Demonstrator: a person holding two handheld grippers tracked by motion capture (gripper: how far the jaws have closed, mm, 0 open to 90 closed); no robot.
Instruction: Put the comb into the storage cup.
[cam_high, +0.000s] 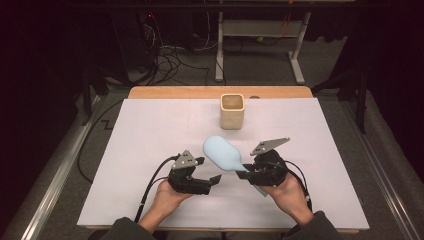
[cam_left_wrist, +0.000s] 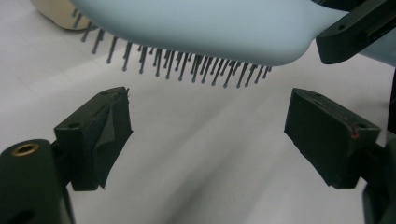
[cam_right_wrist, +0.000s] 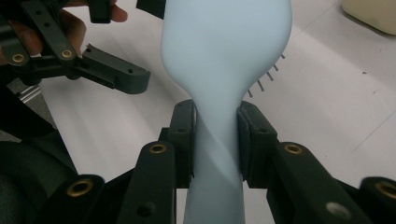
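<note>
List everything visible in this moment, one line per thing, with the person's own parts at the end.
hairbrush: 1, pale blue, lifted above the sheet, handle clamped in the right gripper, bristles facing down
cup: 1, beige, square-mouthed, upright at the far middle of the sheet
sheet: 1, white, covering the table
table: 1, wooden edge showing at the far side
desk frame: 1, white metal, on the floor beyond the table
left gripper: 1, black, open, beside the brush head
right gripper: 1, black, shut on the hairbrush handle
hands: 2, at the near edge
</note>
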